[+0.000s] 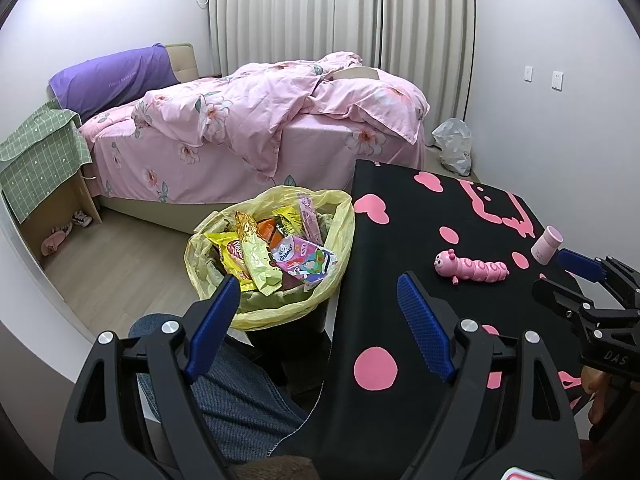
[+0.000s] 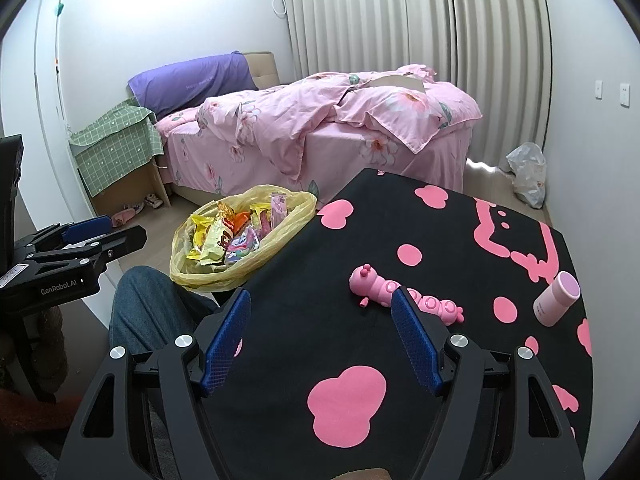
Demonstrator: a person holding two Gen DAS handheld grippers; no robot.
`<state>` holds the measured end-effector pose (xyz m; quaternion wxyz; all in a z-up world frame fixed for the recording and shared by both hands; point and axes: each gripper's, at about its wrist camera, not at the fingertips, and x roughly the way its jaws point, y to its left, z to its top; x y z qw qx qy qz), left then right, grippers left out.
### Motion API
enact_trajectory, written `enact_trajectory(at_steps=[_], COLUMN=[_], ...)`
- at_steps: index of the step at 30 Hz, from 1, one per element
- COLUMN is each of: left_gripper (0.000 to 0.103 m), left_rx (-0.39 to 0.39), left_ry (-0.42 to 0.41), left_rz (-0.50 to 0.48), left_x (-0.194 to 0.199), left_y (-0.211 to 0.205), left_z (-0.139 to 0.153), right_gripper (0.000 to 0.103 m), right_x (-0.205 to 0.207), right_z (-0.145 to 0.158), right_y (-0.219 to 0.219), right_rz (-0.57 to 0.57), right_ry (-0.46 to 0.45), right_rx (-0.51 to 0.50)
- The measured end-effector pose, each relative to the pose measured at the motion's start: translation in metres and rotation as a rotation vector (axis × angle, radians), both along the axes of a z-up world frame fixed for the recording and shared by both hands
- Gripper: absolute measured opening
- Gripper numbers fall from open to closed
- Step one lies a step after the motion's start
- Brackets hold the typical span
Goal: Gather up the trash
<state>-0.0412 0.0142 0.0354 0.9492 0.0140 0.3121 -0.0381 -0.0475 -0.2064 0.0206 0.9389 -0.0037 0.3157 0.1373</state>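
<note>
Wrappers (image 1: 272, 256) heaped in the yellow-lined bin (image 1: 208, 276), which stands on the floor just beside the table's left edge, and that looks like the collecting nearly wrapped up. On the black cloth with pink blobs (image 2: 348, 408) only a pink caterpillar toy (image 2: 400, 294) and a small pink cup (image 2: 556, 300) on its side remain (neither reads as obvious trash). Left gripper (image 1: 320, 320) hovers with jaws wide, nothing between them; right gripper (image 2: 320, 340) likewise spread and empty above the cloth. Next call, I'd judge: decide whether that cup goes in. Readable: "GenRobot.AI" on the left tool, "DAS" on the right.
</note>
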Motion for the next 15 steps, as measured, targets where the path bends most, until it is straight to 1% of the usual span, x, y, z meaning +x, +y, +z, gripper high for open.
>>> enact_trajectory(at_steps=[7,10,12,13,14,15], left_gripper=[0.077,0.077,0.077,0.078,0.082,0.083], left_rx=[-0.014,-0.032,-0.029,-0.023,-0.018,-0.019], left_ry=[-0.005,0.042,0.094,0.106,0.125,0.146], left_rz=[-0.014,-0.052,-0.105,-0.125,-0.169,-0.199], left_x=[-0.001,0.008,0.027,0.033,0.048,0.057], left_y=[-0.002,-0.006,-0.018,-0.025,-0.039,-0.050], left_z=[0.003,-0.001,-0.011,-0.017,-0.027,-0.038], right_gripper=[0.069,0.069,0.069,0.069,0.069,0.069], right_x=[0.001,0.004,0.011,0.019,0.030,0.037], right_z=[0.004,0.006,0.003,-0.002,-0.011,-0.019], right_y=[0.004,0.000,-0.014,-0.026,-0.039,-0.045], right_rz=[0.008,0.008,0.008,-0.001,0.000,0.010], right_ry=[0.003,0.008,0.010,0.007,0.003,0.005], right_rx=[-0.019,-0.030,-0.010,-0.011,-0.029,-0.041])
